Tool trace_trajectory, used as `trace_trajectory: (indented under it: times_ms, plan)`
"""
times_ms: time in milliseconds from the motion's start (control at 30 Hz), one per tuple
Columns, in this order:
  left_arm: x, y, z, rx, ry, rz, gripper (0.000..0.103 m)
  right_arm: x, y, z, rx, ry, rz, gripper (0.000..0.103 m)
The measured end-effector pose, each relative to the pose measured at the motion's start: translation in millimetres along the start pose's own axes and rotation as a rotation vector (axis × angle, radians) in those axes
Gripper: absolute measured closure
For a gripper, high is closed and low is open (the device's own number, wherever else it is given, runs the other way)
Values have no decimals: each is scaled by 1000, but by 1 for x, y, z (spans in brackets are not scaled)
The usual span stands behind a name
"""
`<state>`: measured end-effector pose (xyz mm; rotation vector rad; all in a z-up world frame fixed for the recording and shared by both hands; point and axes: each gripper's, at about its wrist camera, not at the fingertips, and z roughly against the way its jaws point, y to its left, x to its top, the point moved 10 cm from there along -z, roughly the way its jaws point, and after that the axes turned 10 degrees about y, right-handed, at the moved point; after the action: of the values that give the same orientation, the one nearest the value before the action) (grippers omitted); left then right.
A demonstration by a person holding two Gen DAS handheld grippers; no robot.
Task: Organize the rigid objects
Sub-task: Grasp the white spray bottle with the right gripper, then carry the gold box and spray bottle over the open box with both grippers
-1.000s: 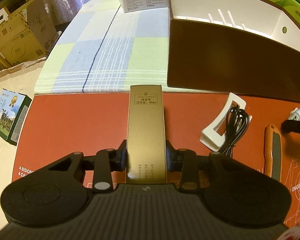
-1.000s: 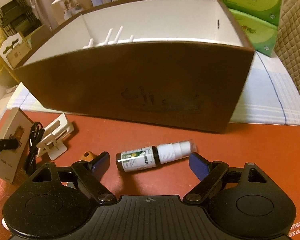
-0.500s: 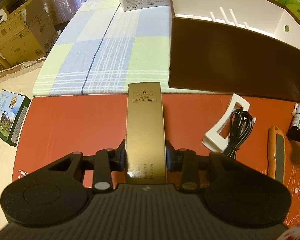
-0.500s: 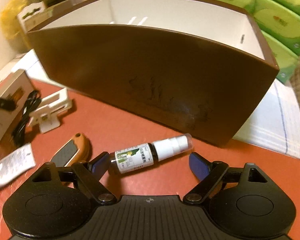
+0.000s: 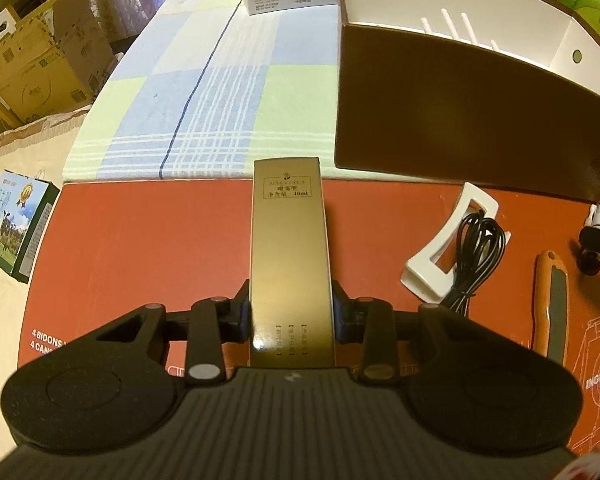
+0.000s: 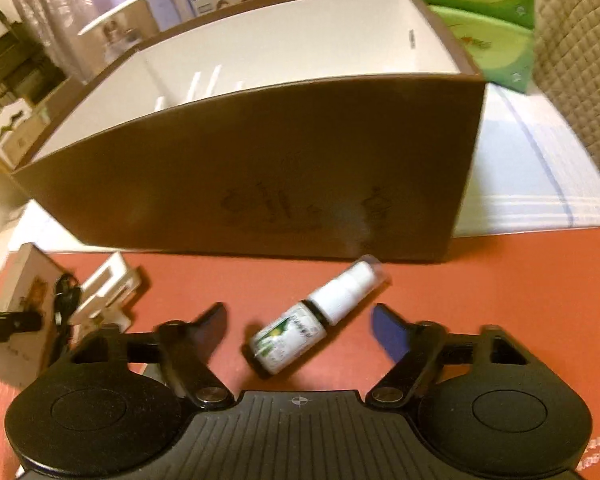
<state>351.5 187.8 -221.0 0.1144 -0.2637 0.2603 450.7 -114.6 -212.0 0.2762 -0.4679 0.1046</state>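
My left gripper (image 5: 292, 316) is shut on a tall gold carton (image 5: 290, 248), which it holds upright over the red mat (image 5: 160, 240). A small spray bottle (image 6: 304, 328) with a white cap and green label lies slanted on the mat. It sits between the fingers of my right gripper (image 6: 298, 320), whose jaws are closing, with a gap still showing on both sides of the bottle. The big brown storage box (image 6: 260, 168) with a white inside stands just behind the bottle. It is at the right rear in the left wrist view (image 5: 460, 120).
A white plastic holder (image 5: 448, 248), a coiled black cable (image 5: 476, 248) and an orange utility knife (image 5: 554, 304) lie on the mat between the two grippers. A checked cloth (image 5: 204, 100) covers the table behind. Green tissue packs (image 6: 488, 40) are stacked past the brown box.
The right gripper's jaws have narrowed around the spray bottle, and the bottle now lies more steeply slanted in that view. The left gripper and gold carton have not moved.
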Motion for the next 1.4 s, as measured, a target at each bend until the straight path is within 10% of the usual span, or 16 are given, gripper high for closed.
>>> trace_trajectory:
  times_ms: [533,1400]
  plan:
    - [-9,-6,1,-5,10,-28,71,-25,-7,14,-54,106,90,83]
    - [-7,-26,104,-79,-193,-41,72,-25,14,112,207,-51,21,83]
